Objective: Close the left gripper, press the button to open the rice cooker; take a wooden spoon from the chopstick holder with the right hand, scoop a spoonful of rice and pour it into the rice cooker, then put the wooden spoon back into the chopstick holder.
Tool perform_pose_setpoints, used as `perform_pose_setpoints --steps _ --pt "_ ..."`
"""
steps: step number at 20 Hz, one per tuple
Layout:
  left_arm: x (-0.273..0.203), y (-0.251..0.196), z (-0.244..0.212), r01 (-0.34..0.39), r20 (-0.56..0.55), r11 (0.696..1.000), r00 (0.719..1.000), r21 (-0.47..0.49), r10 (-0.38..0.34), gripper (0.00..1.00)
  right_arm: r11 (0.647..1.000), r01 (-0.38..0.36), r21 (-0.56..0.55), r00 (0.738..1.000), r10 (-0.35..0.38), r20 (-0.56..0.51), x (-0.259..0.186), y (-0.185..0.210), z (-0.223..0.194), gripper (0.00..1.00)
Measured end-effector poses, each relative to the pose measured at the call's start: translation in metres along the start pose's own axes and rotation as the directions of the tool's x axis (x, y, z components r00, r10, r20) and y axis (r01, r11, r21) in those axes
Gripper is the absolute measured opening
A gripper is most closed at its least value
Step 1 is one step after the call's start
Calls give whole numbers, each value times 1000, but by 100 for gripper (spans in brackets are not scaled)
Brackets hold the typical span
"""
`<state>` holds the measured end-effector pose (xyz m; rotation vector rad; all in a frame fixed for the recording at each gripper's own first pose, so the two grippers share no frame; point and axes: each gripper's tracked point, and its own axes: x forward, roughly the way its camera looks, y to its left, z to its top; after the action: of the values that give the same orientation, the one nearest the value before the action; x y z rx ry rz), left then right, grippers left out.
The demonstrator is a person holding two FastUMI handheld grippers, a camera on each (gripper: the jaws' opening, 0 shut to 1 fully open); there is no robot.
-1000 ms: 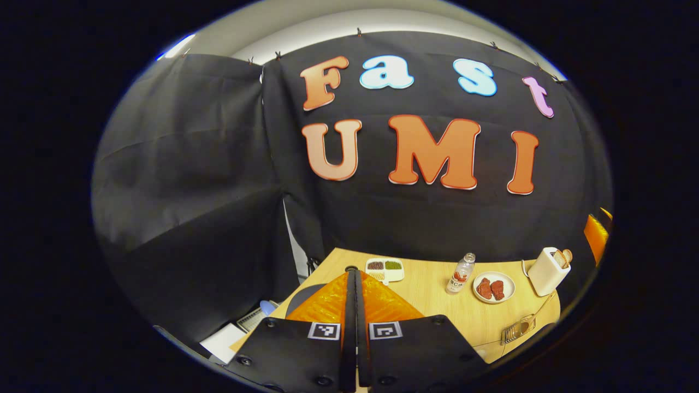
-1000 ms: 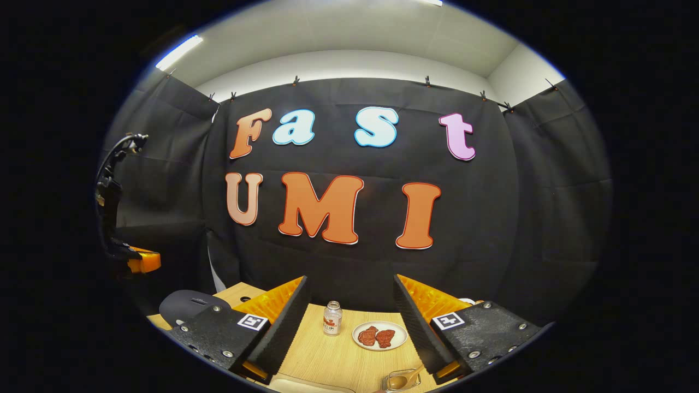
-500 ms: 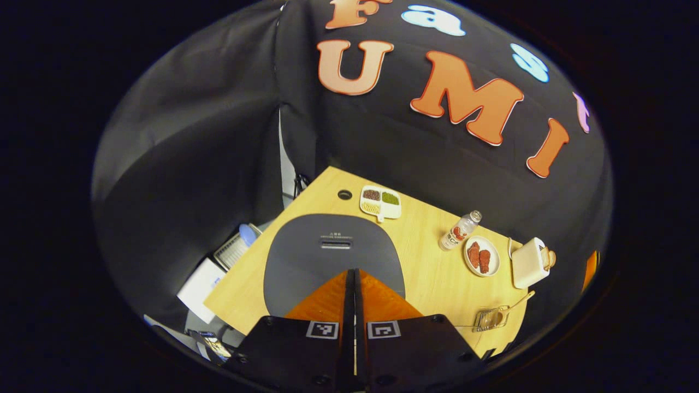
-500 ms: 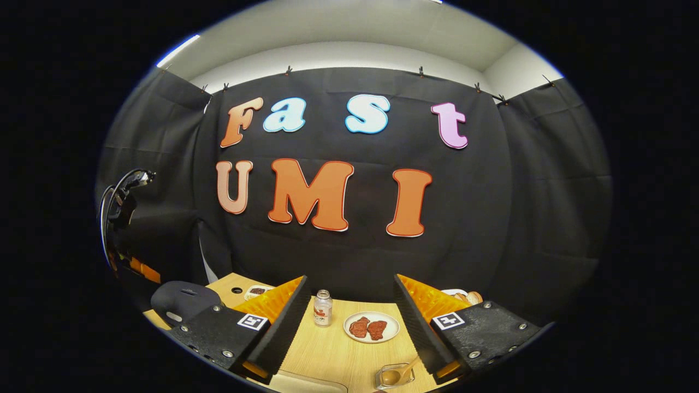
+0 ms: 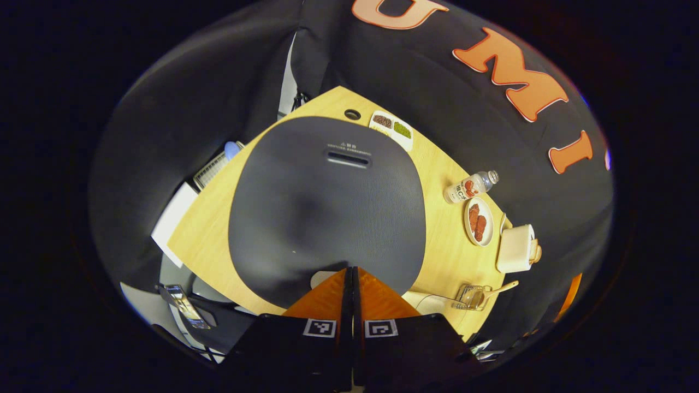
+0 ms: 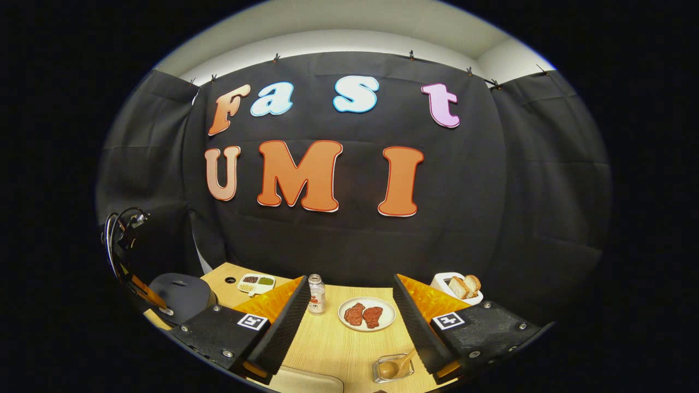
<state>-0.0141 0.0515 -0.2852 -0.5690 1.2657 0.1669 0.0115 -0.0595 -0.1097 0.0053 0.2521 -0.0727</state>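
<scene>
Left gripper view showed the left gripper (image 5: 350,273) with fingers pressed together, empty, tips just over the near edge of the rice cooker (image 5: 327,207), likely to form one blunt point for its button. Right gripper (image 6: 349,327) stayed spread, empty; the wooden spoon (image 6: 394,367) leaned between its fingers in the chopstick holder (image 6: 392,369), handle slanting toward the right finger.
</scene>
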Motion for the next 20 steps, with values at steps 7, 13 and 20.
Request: perform_pose_setpoints --steps 7,13,20 --pt "9 0 -3 -52 52 997 997 59 49 7 1000 -4 -4 999 4 -44 5 4 -15 94" --pt "3 -7 -2 -110 215 987 973 118 82 6 999 -37 17 993 39 -112 5 16 -33 94" --pt "-45 -26 22 -13 514 995 857 102 -41 6 1000 -19 10 984 20 -180 -4 8 -63 94"
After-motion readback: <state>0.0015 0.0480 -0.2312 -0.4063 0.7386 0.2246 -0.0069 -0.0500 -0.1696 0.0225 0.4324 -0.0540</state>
